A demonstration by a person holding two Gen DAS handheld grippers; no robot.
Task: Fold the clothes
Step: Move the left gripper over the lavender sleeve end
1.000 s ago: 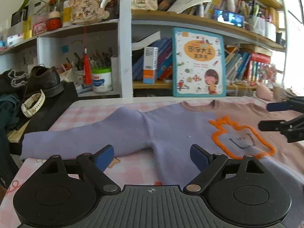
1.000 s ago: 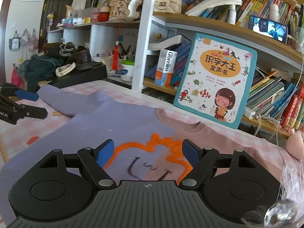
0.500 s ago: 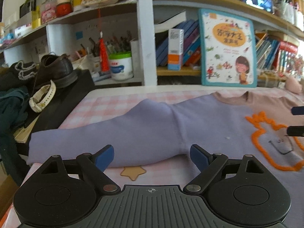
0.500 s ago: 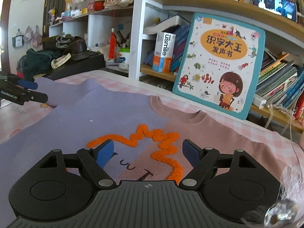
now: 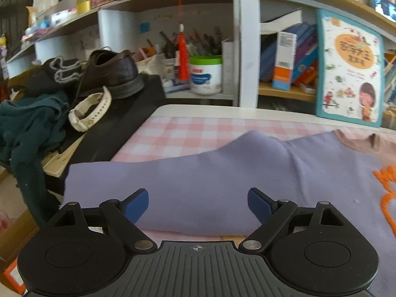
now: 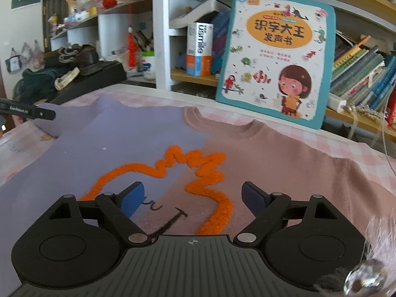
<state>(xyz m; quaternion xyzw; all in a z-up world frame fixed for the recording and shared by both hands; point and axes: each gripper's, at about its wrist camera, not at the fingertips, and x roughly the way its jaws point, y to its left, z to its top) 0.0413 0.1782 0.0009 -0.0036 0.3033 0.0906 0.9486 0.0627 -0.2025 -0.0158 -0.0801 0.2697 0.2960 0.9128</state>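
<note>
While the sweater (image 6: 138, 143) is spread flat for folding below the picture book (image 6: 274, 57), both claws are held spread: left gripper (image 5: 198, 204) over its sleeve (image 5: 173, 183), right gripper (image 6: 191, 198), jaws just widened, over its chest, nothing pinched.

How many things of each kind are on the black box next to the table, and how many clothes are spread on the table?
Sweaters: 1, the purple and pink sweater spread flat on the table
Brown shoes: 1, the brown shoe on the black box
White watches: 1, the white watch in front of the shoe
Total: 3
</note>
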